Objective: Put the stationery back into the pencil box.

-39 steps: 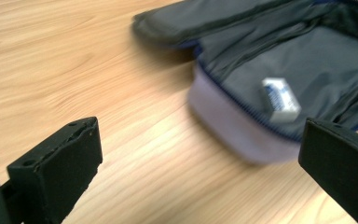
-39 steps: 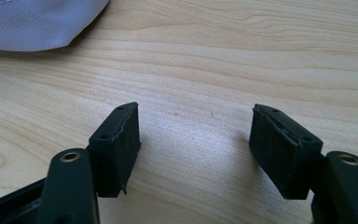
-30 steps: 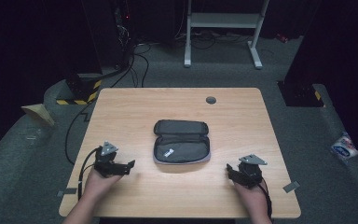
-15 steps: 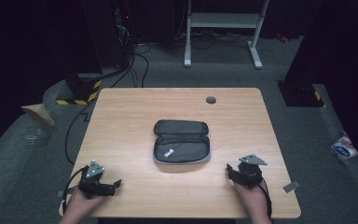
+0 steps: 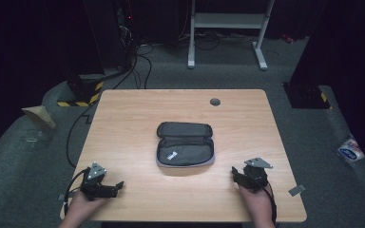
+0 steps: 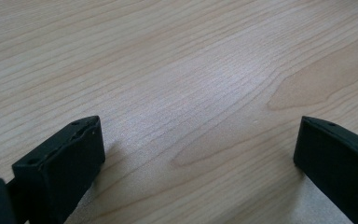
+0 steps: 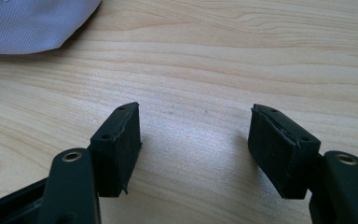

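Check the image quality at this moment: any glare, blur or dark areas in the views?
High view: the table is evenly lit and the floor around it falls off to near black; the open pouch is sharp. Left gripper view: a pale sheen on the wood, near jaws soft. Right gripper view: crisp grain, short shadows under both jaws, the pouch corner slightly soft.

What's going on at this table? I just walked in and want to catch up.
A person holds a two-jaw gripper in each hand at a wooden table. The left gripper and the right gripper rest near the table's front edge, both open and empty. Between them lies an unzipped grey pouch, opened flat, which neither gripper touches.
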`<act>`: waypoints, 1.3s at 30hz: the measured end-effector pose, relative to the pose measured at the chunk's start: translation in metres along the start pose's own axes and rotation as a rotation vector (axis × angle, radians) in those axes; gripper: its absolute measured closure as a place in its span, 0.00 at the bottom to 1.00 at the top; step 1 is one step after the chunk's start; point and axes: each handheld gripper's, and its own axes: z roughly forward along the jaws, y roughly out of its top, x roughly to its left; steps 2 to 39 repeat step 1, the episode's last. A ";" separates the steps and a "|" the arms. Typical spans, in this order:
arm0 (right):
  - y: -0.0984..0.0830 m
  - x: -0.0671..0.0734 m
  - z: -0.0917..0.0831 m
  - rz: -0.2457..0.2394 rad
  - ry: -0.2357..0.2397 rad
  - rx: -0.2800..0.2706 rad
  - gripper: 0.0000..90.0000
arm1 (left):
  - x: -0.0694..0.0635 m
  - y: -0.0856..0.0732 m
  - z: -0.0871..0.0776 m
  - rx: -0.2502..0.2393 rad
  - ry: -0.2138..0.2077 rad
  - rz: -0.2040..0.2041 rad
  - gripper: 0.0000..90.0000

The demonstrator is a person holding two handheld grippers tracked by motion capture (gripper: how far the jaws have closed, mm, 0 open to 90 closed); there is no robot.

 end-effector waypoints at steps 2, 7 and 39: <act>0.000 0.000 0.000 0.000 0.001 0.000 0.38 | 0.000 0.000 0.000 -0.002 0.002 -0.002 0.02; 0.000 0.000 0.000 0.000 0.001 0.000 0.38 | 0.000 0.000 0.000 -0.002 0.002 -0.002 0.02; 0.000 0.000 0.000 0.000 0.001 0.000 0.38 | 0.000 0.000 0.000 -0.002 0.002 -0.002 0.02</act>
